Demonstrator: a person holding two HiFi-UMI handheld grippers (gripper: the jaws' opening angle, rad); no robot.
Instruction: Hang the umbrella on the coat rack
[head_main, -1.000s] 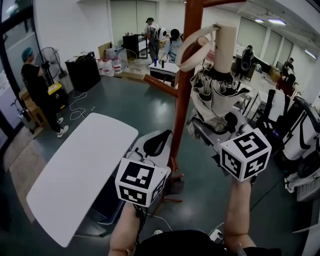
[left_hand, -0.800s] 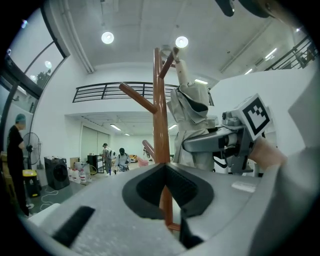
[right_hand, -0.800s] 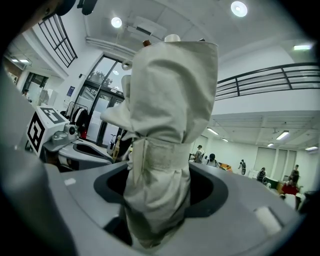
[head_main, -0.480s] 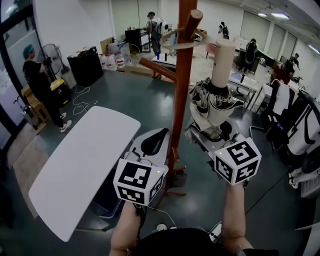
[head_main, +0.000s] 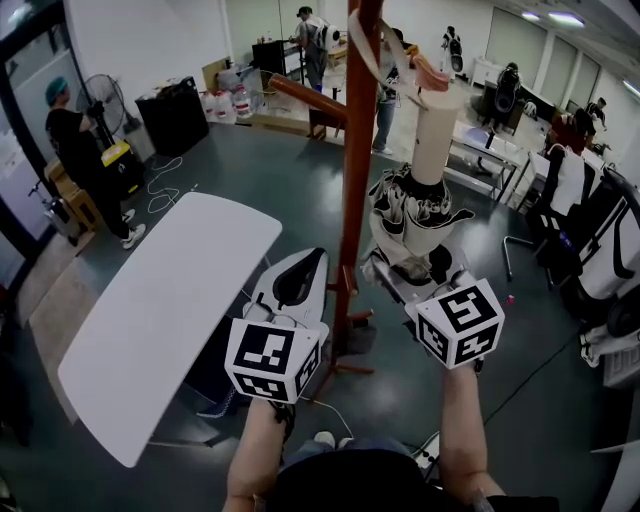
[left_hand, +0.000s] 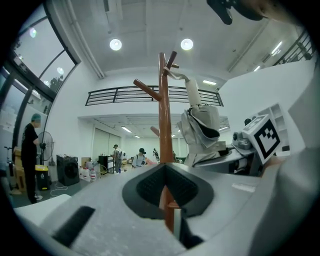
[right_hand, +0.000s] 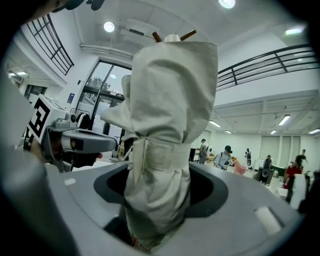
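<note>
Umbrella strap at the coat rack peg, bundle gripped low by the right gripper

The right gripper (right_hand: 160, 200) has its jaws spread wide and pressed round the bundled cloth of the cream umbrella (head_main: 418, 205), which stands up ahead of it, handle uppermost; gripping it low seems meant to let the strap (left_hand: 177, 76) reach the peg (left_hand: 171, 57) of the coat rack (head_main: 352, 200), whose pole rises between the two grippers. The strap looks to lie over the peg, so letting go appears to be what is left. The left gripper (left_hand: 167, 190), jaws all but together on nothing, hangs just left of the pole. No brand or wording is readable, only black-and-white square markers on each cube (head_main: 458, 322)
</note>
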